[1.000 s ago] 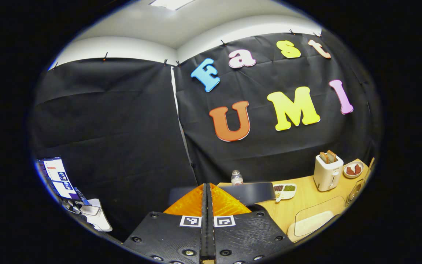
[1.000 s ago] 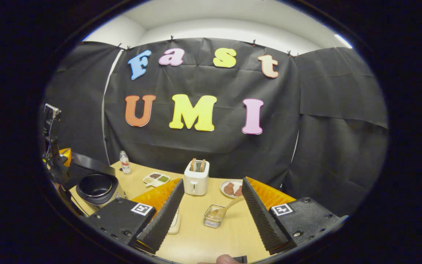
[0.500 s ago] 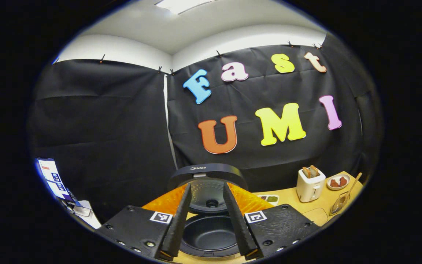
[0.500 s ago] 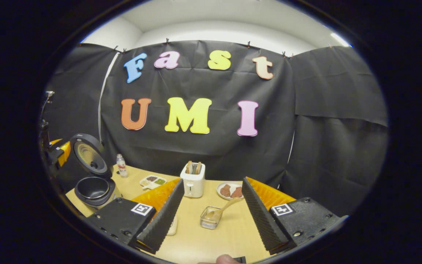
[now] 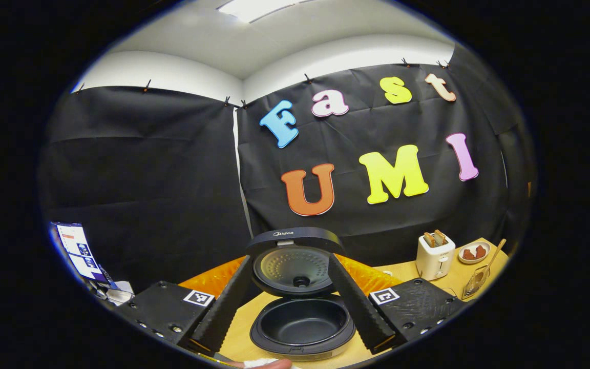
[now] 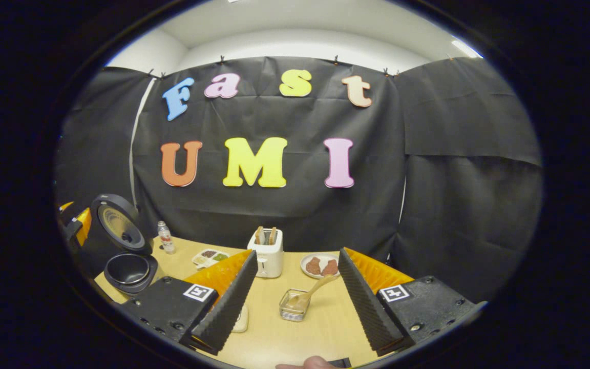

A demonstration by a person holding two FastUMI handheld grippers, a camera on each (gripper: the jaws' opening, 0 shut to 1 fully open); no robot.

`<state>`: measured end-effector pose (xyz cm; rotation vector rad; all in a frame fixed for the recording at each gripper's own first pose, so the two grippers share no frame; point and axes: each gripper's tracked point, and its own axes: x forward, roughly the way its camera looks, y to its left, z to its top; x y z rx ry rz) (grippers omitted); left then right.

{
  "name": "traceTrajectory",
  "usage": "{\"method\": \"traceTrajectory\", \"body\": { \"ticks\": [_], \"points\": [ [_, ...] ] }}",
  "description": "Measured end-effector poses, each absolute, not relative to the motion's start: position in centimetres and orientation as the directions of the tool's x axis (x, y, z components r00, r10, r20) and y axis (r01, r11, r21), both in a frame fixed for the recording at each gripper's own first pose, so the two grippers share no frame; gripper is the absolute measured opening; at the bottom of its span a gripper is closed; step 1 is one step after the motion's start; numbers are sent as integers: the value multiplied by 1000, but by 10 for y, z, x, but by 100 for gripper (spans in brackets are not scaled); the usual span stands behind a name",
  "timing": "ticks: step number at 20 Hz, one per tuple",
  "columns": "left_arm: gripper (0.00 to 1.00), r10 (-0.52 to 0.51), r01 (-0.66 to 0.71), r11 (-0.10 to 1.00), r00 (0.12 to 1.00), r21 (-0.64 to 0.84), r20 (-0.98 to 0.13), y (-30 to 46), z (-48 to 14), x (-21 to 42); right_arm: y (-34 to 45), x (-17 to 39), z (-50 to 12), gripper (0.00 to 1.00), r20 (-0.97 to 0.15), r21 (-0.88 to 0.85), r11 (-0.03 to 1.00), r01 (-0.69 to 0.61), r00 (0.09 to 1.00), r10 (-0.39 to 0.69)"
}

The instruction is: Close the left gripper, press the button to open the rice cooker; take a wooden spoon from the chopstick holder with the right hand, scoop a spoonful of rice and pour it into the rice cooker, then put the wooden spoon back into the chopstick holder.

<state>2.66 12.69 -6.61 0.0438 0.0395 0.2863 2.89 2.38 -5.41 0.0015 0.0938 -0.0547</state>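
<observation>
The black rice cooker (image 5: 302, 323) stands open, its lid (image 5: 295, 256) raised behind the empty dark pot. My left gripper (image 5: 290, 260) is open, its fingers spread to either side of the cooker and a little back from it. My right gripper (image 6: 297, 253) is also open, above the table with nothing between its fingers. Ahead of it a clear chopstick holder (image 6: 294, 305) holds the wooden spoon (image 6: 318, 287), which leans to the right. In the right gripper view the rice cooker (image 6: 126, 266) sits at the far left, next to the left gripper (image 6: 77, 225).
On the wooden table (image 6: 320, 328) stand a white toaster (image 6: 268, 253) with toast, a plate (image 6: 319, 265) of reddish food, a divided sauce tray (image 6: 208, 256) and a small bottle (image 6: 164, 237). A pale shallow container (image 6: 241, 320) is mostly hidden behind my right gripper's left finger.
My left gripper went from shut to open and drew back from the cooker. The cooker's lid swung up to fully raised. My right gripper barely moved.
</observation>
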Motion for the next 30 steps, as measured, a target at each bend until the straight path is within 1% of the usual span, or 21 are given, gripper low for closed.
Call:
{"method": "traceTrajectory", "body": {
  "ticks": [4,7,12,15,17,18,19,20,21,23,24,25,28,29,30],
  "points": [
    [95,278,-274,959,959,73,-49,127,-73,21,9,63,-90,100,-136,21,995,96,986,-92],
    [95,266,-260,961,963,98,-49,123,-75,19,1,99,-130,100,-178,74,990,121,978,-106],
    [95,234,-226,969,969,104,-80,108,-85,18,-17,156,-204,100,-262,107,980,166,956,-133],
    [95,220,-211,972,972,107,-83,98,-87,21,-31,194,-252,100,-320,176,964,202,937,-138],
    [95,213,-203,972,974,116,-80,93,-86,25,-37,217,-274,97,-341,210,954,212,931,-132],
    [95,210,-201,972,975,119,-75,91,-85,27,-40,231,-285,100,-352,220,951,215,927,-128],
    [95,209,-199,973,975,119,-76,88,-86,29,-41,242,-294,98,-371,235,948,216,921,-118],
    [95,207,-197,973,975,117,-78,86,-88,32,-41,253,-300,100,-374,252,944,213,921,-108],
    [95,205,-194,974,975,114,-85,83,-91,34,-40,263,-307,100,-387,266,940,214,917,-100],
    [95,199,-188,976,975,113,-100,78,-97,36,-41,279,-310,97,-388,284,935,211,917,-90],
    [95,199,-186,975,974,118,-106,76,-99,38,-42,284,-312,100,-385,284,935,213,918,-92],
    [95,197,-183,975,974,126,-114,75,-104,39,-44,289,-311,100,-380,281,936,213,920,-95],
    [95,194,-176,975,972,137,-134,70,-112,39,-49,294,-313,94,-391,279,933,226,914,-105],
    [95,191,-172,976,972,137,-138,68,-113,38,-49,295,-316,96,-397,280,933,225,912,-101],
    [95,191,-173,975,973,138,-132,67,-112,38,-49,294,-315,86,-390,289,934,211,917,-86]
  ]
}}
